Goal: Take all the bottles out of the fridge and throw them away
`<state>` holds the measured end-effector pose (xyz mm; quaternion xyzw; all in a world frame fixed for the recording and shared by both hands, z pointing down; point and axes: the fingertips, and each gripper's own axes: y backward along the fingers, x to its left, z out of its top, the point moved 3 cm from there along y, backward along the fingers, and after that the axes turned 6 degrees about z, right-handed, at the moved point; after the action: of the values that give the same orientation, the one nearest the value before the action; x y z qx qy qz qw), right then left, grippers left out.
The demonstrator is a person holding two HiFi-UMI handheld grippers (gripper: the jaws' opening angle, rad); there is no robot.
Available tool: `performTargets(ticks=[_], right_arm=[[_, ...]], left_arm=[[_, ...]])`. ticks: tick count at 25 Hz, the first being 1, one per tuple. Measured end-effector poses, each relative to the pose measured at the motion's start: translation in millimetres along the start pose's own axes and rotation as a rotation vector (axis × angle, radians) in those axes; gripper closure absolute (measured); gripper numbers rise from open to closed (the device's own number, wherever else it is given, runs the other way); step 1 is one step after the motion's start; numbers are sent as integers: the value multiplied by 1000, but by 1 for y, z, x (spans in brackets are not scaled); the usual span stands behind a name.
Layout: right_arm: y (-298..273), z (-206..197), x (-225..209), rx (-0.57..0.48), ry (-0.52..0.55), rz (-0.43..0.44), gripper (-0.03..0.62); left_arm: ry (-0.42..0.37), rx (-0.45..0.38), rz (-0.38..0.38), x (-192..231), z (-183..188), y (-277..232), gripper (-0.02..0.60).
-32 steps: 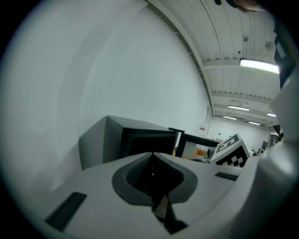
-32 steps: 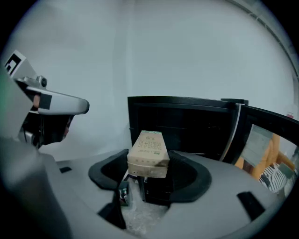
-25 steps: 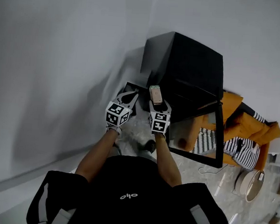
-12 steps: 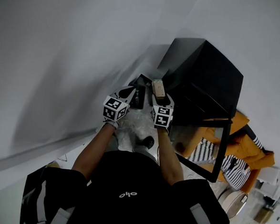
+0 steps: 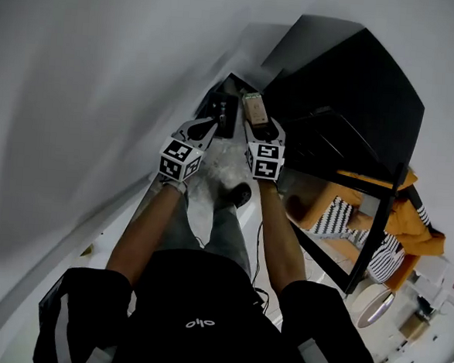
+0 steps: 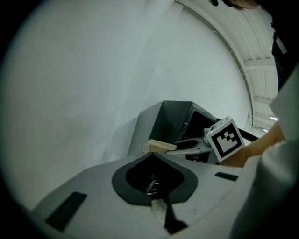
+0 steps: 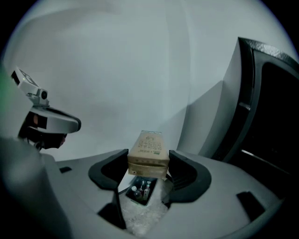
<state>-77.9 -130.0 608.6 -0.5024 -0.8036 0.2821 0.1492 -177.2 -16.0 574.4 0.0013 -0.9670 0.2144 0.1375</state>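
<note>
White wall behind open black fridge (image 5: 349, 92); right gripper (image 7: 147, 164) pinches beige carton (image 7: 148, 148) near bin (image 7: 140, 191); left gripper (image 6: 152, 158) pressed together, empty.

Clear from above down to the bin (image 7: 141, 189); tight sideways, with wall (image 5: 101, 90) close on the bin's left and fridge (image 5: 357, 93) close on its right

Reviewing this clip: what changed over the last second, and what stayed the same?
The person leaned toward the black bin beside the fridge, and both grippers advanced that way; the beige carton in the right gripper is now nearer the bin. Nothing was taken hold of or let go. Unchanged: right jaws clamped on the carton, left gripper shut and empty, fridge door open.
</note>
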Motion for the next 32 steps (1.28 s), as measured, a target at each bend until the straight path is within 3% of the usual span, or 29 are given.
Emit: performTargets(ticks=[9, 20, 32], right_arm=[[-68, -83, 0, 92, -18, 44, 313], [-152, -196, -6, 184, -71, 47, 313], [-209, -268, 14, 236, -121, 79, 313]], left_arm=[[25, 102, -35, 22, -89, -58, 575], [51, 140, -53, 55, -191, -115, 575], [68, 167, -51, 76, -254, -128, 575]])
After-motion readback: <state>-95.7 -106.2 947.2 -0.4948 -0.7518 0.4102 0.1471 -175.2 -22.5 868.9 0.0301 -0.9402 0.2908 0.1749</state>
